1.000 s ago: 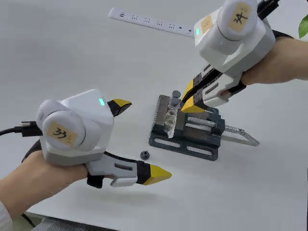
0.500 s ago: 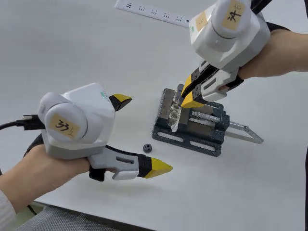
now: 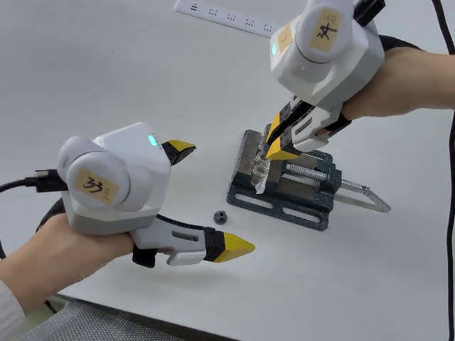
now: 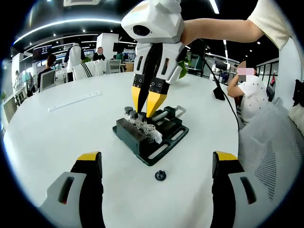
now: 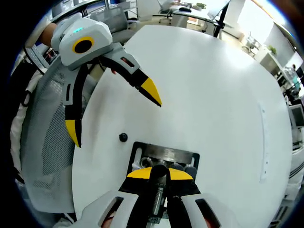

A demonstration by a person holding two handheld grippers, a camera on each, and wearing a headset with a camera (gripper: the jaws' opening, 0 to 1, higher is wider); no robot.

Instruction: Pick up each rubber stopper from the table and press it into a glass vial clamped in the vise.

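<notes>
My right gripper comes in from the upper right, with my wrist bent so its yellow tips point steeply down onto the vise. Its jaws are drawn almost together, pinching a dark rubber stopper. They hold it right on top of the row of glass vials clamped in the vise. In the left gripper view those tips stand just above the vials.

My left gripper reaches from the lower left, held roughly level over the white table. It points toward the vise, with its jaws spread wide and nothing between them. A loose stopper lies on the table just in front of the vise base, between my left tips and the vise. A power strip lies at the far edge.
</notes>
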